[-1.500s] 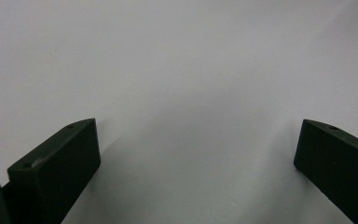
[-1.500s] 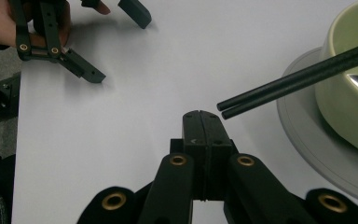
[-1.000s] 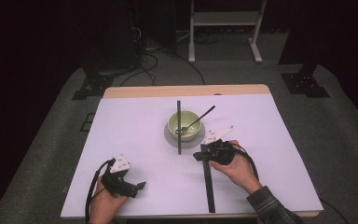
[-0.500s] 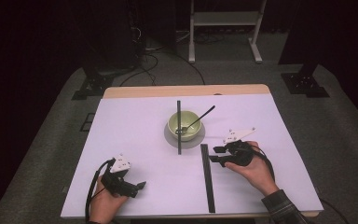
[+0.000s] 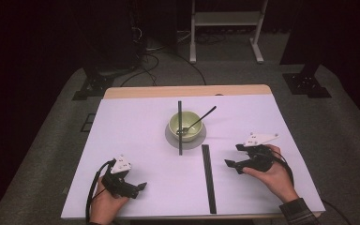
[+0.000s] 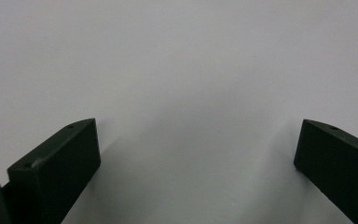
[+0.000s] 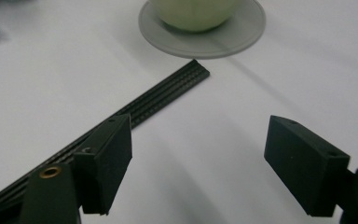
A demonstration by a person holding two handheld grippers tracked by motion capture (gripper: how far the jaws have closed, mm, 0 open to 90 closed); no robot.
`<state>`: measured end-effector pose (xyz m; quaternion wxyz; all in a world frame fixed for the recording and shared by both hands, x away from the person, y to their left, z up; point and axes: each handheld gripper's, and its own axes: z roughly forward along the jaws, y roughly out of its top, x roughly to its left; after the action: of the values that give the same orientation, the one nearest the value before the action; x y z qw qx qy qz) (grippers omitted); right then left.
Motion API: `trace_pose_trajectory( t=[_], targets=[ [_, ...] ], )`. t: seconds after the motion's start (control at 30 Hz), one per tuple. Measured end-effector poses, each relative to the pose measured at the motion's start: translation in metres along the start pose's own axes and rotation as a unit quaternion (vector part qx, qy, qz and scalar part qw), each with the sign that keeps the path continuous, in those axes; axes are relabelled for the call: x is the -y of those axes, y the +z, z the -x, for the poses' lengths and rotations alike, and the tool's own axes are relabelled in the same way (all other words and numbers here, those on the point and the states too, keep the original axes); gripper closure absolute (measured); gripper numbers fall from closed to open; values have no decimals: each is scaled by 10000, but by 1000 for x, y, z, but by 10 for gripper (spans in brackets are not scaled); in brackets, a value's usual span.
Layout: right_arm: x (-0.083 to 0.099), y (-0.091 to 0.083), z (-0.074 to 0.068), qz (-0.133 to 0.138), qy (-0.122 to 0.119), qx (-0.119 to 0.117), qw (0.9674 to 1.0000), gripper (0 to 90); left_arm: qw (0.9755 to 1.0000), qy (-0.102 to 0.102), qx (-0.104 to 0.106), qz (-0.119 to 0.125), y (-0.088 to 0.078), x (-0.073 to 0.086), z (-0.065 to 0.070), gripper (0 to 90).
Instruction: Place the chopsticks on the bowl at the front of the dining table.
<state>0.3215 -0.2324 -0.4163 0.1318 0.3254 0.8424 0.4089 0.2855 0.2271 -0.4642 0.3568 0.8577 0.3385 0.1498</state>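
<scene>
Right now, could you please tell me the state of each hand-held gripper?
Left hand-held gripper: open, empty, over bare table.
Right hand-held gripper: open, jaws just opened, nothing between them; black strip lies beside its left jaw.

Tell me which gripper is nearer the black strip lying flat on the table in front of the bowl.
Right. The right gripper sits just right of the black strip, fingers apart and empty. The left gripper rests farther off, to its left.

High view: white rectangular surface (image 5: 136, 140) brightly lit from above, surrounding room dark, slightly soft and grainy. Both gripper views: even light, soft shadows under black jaws, jaws blurred up close. Pale green ceramic bowl (image 7: 193, 11) slightly out of focus.
</scene>
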Motion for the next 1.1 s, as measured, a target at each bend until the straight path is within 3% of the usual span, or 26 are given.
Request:
trace_pose_trajectory(
  t=[0.23, 0.6, 1.1],
  targets=[
    [21, -16, 7, -38, 139, 194, 9997, 187, 10000, 0, -1, 0, 0, 0, 0, 0],
    [51, -26, 13, -498, 222, 622, 9966, 160, 10000, -1, 0, 0, 0, 0, 0, 0],
    [85, -42, 11, -711, 366, 796, 9936, 160, 10000, 0, -3, 0, 0, 0, 0, 0]
  ],
)
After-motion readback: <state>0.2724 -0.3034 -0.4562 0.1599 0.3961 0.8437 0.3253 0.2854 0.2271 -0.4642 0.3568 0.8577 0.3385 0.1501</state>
